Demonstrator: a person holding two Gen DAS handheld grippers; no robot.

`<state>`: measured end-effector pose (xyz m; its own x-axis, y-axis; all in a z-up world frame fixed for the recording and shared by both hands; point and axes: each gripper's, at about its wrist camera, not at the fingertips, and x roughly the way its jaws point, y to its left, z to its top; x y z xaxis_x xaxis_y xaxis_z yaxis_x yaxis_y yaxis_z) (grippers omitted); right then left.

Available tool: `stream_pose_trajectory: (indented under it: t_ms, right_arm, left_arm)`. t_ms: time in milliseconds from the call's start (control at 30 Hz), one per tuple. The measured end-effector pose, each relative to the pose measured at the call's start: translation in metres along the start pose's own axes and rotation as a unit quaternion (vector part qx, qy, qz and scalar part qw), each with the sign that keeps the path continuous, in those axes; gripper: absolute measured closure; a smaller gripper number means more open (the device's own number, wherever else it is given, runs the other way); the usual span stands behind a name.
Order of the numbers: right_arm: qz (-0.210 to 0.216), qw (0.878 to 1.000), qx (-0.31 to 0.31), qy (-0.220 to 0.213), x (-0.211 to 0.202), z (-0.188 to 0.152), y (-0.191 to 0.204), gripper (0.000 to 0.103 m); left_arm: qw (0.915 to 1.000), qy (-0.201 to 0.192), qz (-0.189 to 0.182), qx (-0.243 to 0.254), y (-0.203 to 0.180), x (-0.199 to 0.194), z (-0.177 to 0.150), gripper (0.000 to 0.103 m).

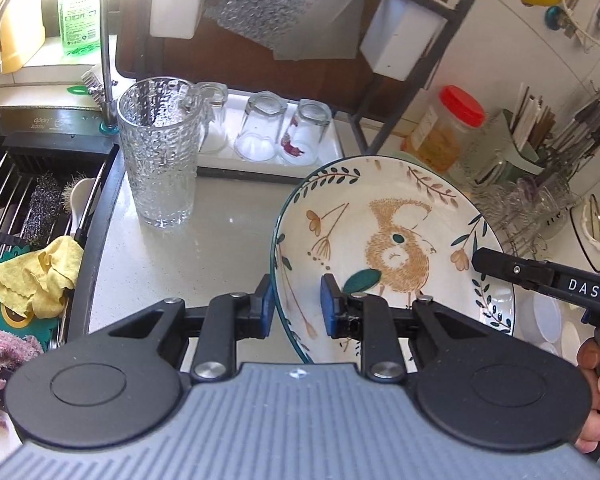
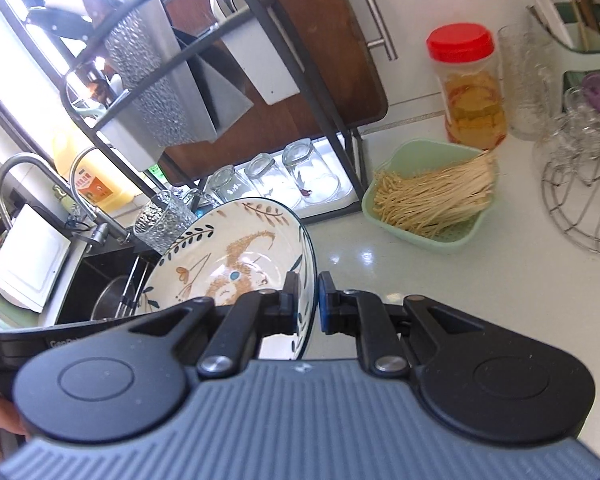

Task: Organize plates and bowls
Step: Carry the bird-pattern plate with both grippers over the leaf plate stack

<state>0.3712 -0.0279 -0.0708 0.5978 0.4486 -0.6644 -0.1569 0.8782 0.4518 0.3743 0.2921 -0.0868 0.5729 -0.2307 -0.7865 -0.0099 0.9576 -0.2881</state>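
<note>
A deep cream bowl (image 1: 380,220) with a teal rim and a brown bird pattern hangs tilted above the white counter (image 1: 220,232), held from both sides. My left gripper (image 1: 298,304) is shut on its near left rim, one blue pad inside the bowl and one outside. My right gripper (image 1: 478,260) comes in from the right and pinches the opposite rim. In the right wrist view the bowl (image 2: 228,248) is at the left, and the right gripper (image 2: 310,296) is shut on its rim with the wall between the pads.
A textured glass pitcher (image 1: 160,148) stands left of the bowl, beside a tray of upturned glasses (image 1: 268,128) under a black shelf frame (image 2: 340,120). The sink with a rack (image 1: 40,184) and cloths lies left. A green basket (image 2: 432,196), a red-lidded jar (image 2: 468,88) and a wire glass rack (image 2: 580,200) lie right.
</note>
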Motion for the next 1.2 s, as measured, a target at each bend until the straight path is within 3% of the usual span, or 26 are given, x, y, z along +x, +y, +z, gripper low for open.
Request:
stream_pose_trajectory:
  t_ms: [133, 367, 700, 867, 1200]
  right_arm:
    - [-0.008, 1.000, 0.008, -0.007, -0.016, -0.006, 0.000, 0.090]
    - [-0.037, 0.999, 0.023, -0.012, -0.027, -0.023, -0.014, 0.090]
    - [-0.085, 0.995, 0.045, 0.014, -0.032, -0.062, -0.046, 0.090]
    - [-0.103, 0.992, 0.063, 0.044, -0.031, -0.083, -0.065, 0.090]
    - [-0.126, 0.985, 0.095, 0.072, -0.019, -0.112, -0.089, 0.090]
  left_arm:
    - [0.9998, 0.003, -0.018, 0.006, -0.003, -0.005, -0.002, 0.076]
    - [0.9953, 0.058, -0.077, 0.004, -0.001, 0.022, -0.002, 0.076]
    - [0.9883, 0.118, -0.085, 0.046, -0.027, 0.071, -0.018, 0.075]
    - [0.9806, 0.158, -0.084, 0.079, -0.044, 0.098, -0.026, 0.075]
    - [0.9688, 0.188, -0.051, 0.154, -0.071, 0.122, -0.048, 0.075]
